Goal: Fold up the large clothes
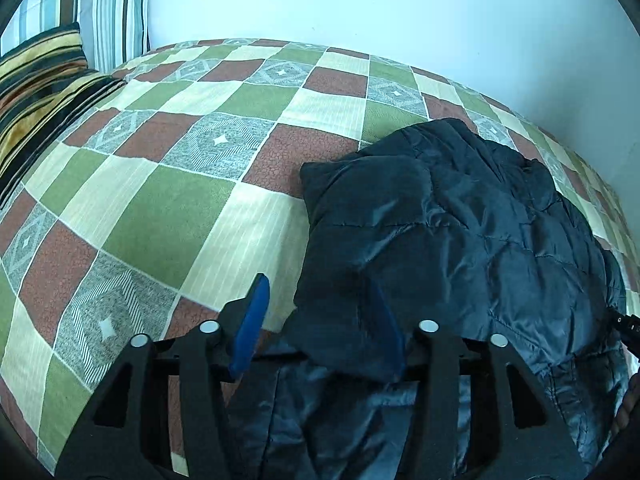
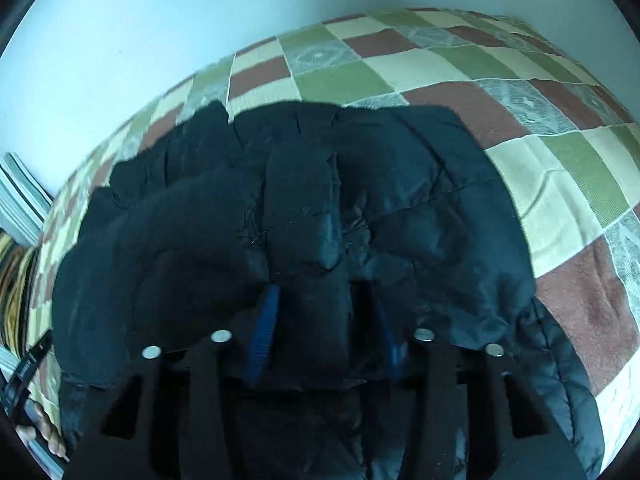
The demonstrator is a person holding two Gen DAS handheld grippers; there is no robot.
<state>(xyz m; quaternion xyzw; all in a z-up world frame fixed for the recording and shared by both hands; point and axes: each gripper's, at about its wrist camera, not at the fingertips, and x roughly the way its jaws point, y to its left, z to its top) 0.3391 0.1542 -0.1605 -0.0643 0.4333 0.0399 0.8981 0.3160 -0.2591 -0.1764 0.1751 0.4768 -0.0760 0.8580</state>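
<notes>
A dark navy quilted puffer jacket (image 1: 460, 224) lies bunched on a checkered bedspread (image 1: 160, 208). My left gripper (image 1: 320, 320) is open, its blue fingers spread wide; a corner of the jacket drapes between them and over the right finger. In the right wrist view the jacket (image 2: 300, 208) fills the middle. My right gripper (image 2: 324, 328) has its blue fingers apart, with a thick fold of jacket between them; the fingertips are hidden under the fabric.
Striped pillows (image 1: 44, 76) sit at the bed's far left against a pale wall (image 1: 360, 0). The bedspread (image 2: 560, 184) extends to the right of the jacket. A hand (image 2: 44, 428) on the other gripper shows at lower left.
</notes>
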